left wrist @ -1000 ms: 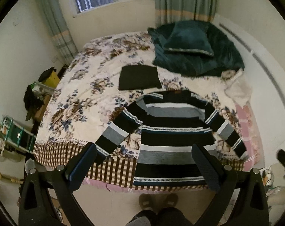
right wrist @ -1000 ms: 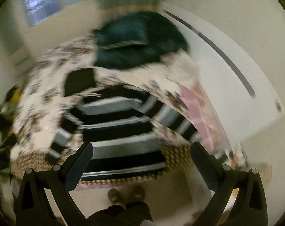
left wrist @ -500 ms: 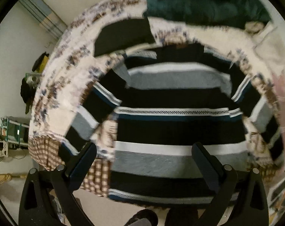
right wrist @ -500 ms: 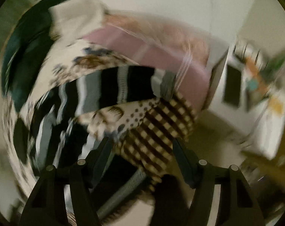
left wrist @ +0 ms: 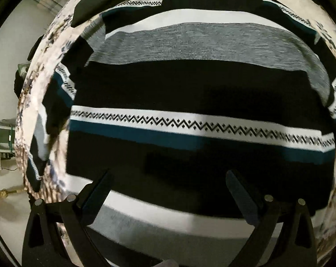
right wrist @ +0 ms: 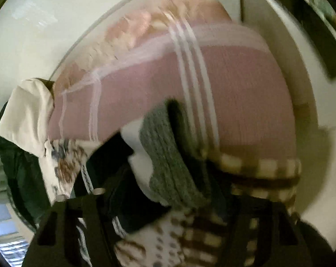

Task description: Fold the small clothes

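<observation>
A striped sweater (left wrist: 190, 89), black, grey, white and teal, lies flat on the floral bedspread (left wrist: 34, 102) and fills the left wrist view. My left gripper (left wrist: 168, 191) is open, hovering just over the sweater's lower body. In the right wrist view, the end of the sweater's right sleeve (right wrist: 168, 162), grey with a dark cuff, lies at the bed's corner. My right gripper (right wrist: 168, 213) is close over that sleeve, its jaws blurred and dark, so their state is unclear.
A folded black garment (left wrist: 114, 2) lies on the bed beyond the sweater's left shoulder. A pink sheet (right wrist: 212, 93) and checked bed edge (right wrist: 257, 169) lie past the sleeve. A white cloth (right wrist: 25, 115) and dark green blanket (right wrist: 19, 173) lie at left.
Both grippers have dropped from well above the bed to close over the sweater. The left has moved in over the body; the right has swung to the right sleeve end.
</observation>
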